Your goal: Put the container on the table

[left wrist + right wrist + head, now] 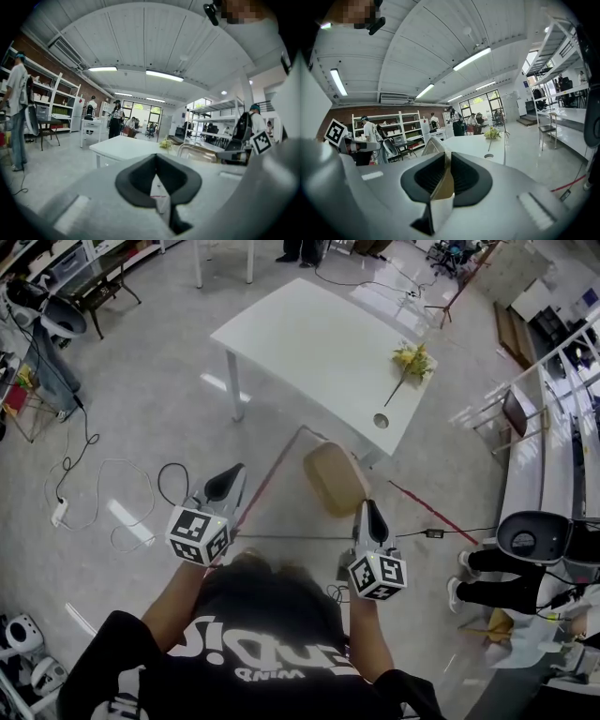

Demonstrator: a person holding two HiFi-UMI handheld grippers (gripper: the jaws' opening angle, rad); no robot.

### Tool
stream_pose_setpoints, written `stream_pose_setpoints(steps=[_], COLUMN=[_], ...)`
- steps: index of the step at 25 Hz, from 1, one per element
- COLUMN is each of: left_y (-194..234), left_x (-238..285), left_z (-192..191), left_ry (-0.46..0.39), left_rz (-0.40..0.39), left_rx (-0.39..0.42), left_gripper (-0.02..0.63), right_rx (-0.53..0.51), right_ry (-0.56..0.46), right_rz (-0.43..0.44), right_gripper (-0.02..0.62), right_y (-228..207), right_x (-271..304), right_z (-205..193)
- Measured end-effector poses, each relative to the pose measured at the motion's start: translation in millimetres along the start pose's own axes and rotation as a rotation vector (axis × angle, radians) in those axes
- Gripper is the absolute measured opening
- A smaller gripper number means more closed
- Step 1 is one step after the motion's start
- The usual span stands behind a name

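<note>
The container (335, 476) is a tan, rounded box that hangs in the air in front of the white table's (309, 338) near edge. My right gripper (367, 506) is shut on its near rim; in the right gripper view the tan wall (442, 176) runs between the pads of the right gripper (446, 157). My left gripper (235, 472) is to the left of the container, apart from it, shut and holding nothing. In the left gripper view the left gripper (157, 161) shows only floor past its tips, with the container (202, 153) off to the right.
On the table lie a yellow flower sprig (411, 360) and a small round cup (381, 420). Red tape lines (422, 501) and cables (89, 484) cross the floor. A chair (511, 411) and benches stand right, a person (506, 568) near right.
</note>
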State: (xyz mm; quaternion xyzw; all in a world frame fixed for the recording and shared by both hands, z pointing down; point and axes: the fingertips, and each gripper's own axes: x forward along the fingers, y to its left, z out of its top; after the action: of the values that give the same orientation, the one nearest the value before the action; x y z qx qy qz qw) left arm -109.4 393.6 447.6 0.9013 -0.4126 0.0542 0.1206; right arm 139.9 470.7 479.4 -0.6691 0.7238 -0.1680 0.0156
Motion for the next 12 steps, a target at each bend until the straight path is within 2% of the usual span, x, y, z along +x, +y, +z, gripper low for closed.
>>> stream_pose_setpoints(steps=[6, 12], left_y=[24.7, 55.1], left_x=[-8.6, -6.4], left_z=[-4.5, -8.4], left_ry=[0.001, 0.008], left_rz=[-0.033, -0.031], left_rx=[0.010, 0.001], left_gripper=[0.003, 0.003], right_rx=[0.014, 0.018], right_ry=[-0.006, 0.000], right_rz=[-0.027, -0.034], right_gripper=[0.043, 0.043], right_y=[24.6, 41.6], right_x=[7.4, 28.6], right_z=[-12.5, -16.6])
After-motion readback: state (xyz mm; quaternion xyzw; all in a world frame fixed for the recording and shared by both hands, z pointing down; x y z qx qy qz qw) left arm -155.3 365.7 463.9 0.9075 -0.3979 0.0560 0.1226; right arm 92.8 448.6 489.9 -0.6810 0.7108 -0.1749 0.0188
